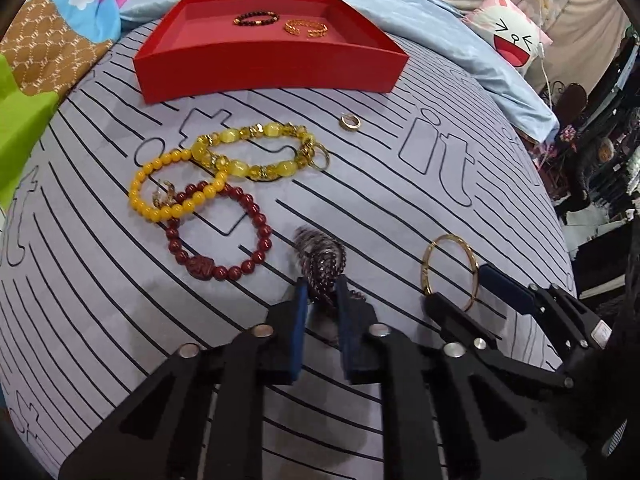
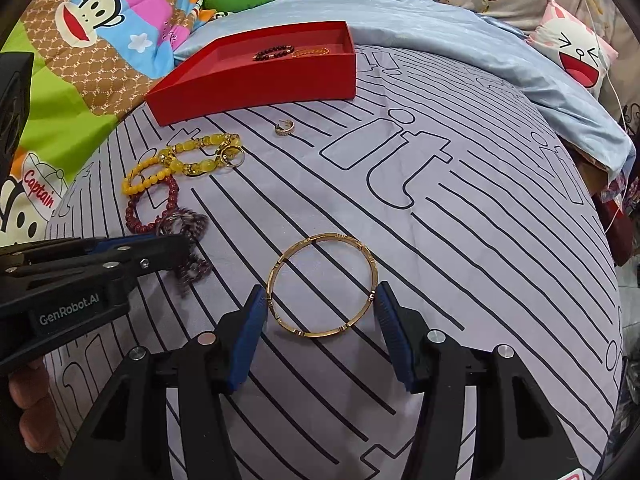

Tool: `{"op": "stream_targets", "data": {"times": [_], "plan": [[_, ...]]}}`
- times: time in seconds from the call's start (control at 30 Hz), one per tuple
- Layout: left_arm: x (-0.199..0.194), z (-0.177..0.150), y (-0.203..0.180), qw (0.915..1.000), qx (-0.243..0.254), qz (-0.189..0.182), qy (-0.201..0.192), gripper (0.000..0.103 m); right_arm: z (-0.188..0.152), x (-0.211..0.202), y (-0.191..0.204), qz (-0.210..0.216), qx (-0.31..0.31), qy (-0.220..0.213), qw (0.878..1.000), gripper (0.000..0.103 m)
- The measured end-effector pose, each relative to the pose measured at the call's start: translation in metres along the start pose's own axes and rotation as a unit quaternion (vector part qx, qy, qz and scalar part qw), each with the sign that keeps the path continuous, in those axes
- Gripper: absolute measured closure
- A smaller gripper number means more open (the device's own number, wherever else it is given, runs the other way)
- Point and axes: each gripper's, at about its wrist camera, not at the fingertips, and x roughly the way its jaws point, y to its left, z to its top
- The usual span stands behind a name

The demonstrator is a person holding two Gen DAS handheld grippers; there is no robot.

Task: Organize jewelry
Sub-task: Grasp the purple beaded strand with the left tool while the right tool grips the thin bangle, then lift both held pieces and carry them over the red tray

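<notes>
My left gripper [image 1: 322, 286] is shut on a dark purple multi-strand bead bracelet [image 1: 320, 258], held just above the striped bedspread; it also shows in the right wrist view [image 2: 186, 236]. My right gripper [image 2: 322, 300] is open, its fingers on either side of a gold bangle [image 2: 322, 286] lying flat on the bed, also in the left wrist view [image 1: 450, 270]. A red tray [image 1: 264, 50] at the back holds a dark bead bracelet [image 1: 256, 20] and a gold chain bracelet [image 1: 306, 27].
Loose on the bed lie a yellow bead bracelet [image 1: 176, 186], a chunky yellow-and-gold bracelet [image 1: 252, 152], a dark red bead bracelet [image 1: 220, 236] and a small gold ring [image 1: 350, 121]. A blue quilt [image 1: 440, 32] and pillows border the far side.
</notes>
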Motion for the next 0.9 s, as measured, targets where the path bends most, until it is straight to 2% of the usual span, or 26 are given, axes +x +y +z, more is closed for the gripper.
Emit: {"op": "stream_targets", "data": {"times": [0.33,0.73,0.9], "plan": [[-0.008,-0.003,0.01,0.9999,-0.007,-0.011,-0.007,0.094,0.0,-0.002,0.0,0.003,0.006,0.0,1.0,0.05],[-0.025,-0.002,0.013,0.9996,0.002,-0.001,-0.028,0.095,0.004,-0.01,0.0,0.01,0.011,-0.009,1.0,0.05],[-0.023,-0.004,0.02,0.9997,0.0,0.007,-0.022,0.095,0.003,0.0,0.001,0.025,0.01,0.009,1.0,0.049]]}}
